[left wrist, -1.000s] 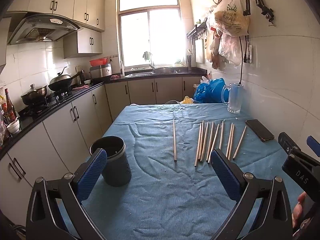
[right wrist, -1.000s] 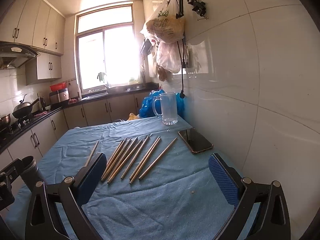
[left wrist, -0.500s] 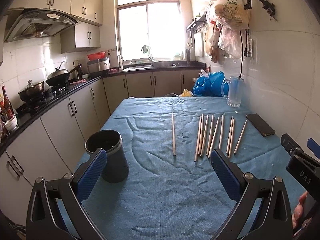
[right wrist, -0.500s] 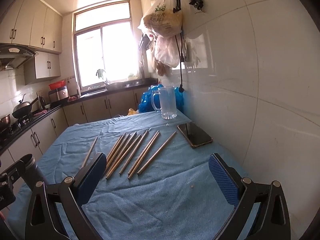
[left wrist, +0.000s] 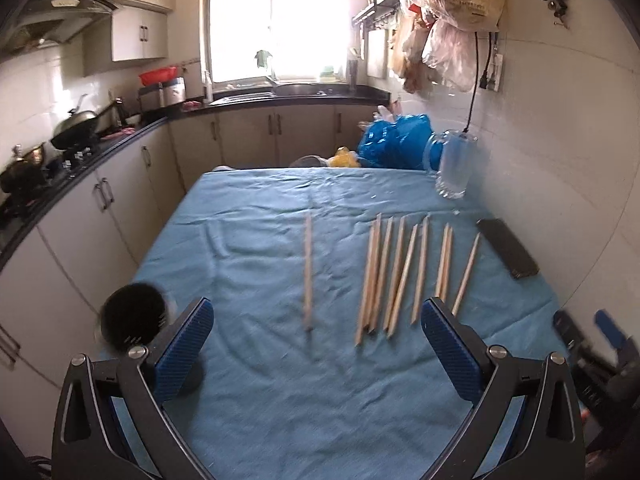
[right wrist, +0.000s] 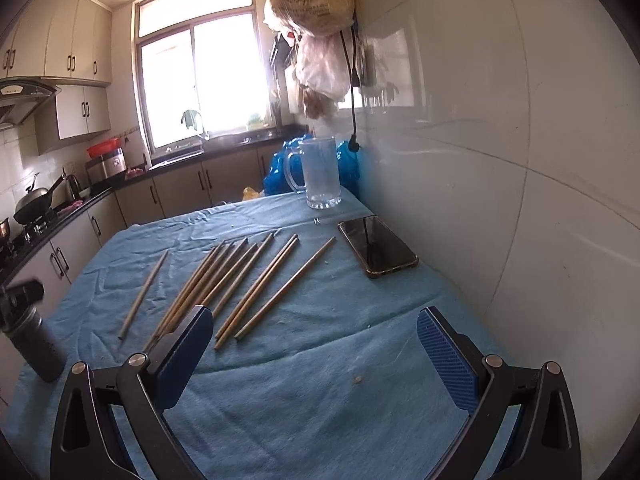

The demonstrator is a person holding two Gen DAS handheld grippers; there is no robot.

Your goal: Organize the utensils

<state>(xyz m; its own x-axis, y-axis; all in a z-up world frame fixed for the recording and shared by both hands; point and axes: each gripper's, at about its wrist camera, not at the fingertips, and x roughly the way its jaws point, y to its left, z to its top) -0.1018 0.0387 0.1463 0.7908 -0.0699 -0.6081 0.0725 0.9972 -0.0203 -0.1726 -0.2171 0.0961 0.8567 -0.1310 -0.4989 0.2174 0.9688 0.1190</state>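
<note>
- Chopsticks [left wrist: 400, 272] flat on cloth [left wrist: 280, 400], a fanned row of wooden sticks, some touching or crossing at the near tips; one stray stick [left wrist: 307, 272] lying apart to the left.
- Holder [left wrist: 132, 322], dark and round, upright at the near-left table edge, blurred in the left view; seen in the right view [right wrist: 34, 340] just beside the cloth's border.
- Left gripper [left wrist: 316, 344] spread wide, nothing between the pads, hovering above the cloth short of the sticks. Right gripper [right wrist: 316, 348] likewise wide apart and holding nothing.
- Likely risk: thin round sticks on soft cloth, hard to pinch singly; closing on crossed tips could lift two at once or roll one aside.
- Likely risk: wrinkled cloth snagged by a pad, dragging the row toward phone [right wrist: 376, 246] or mug [right wrist: 320, 176].
- Likely risk: holder so close to the edge, a nudge from a tilted stick or from the left fingers could tip it off the table.
- Possible clash between both grippers if aimed at the same cluster.
</note>
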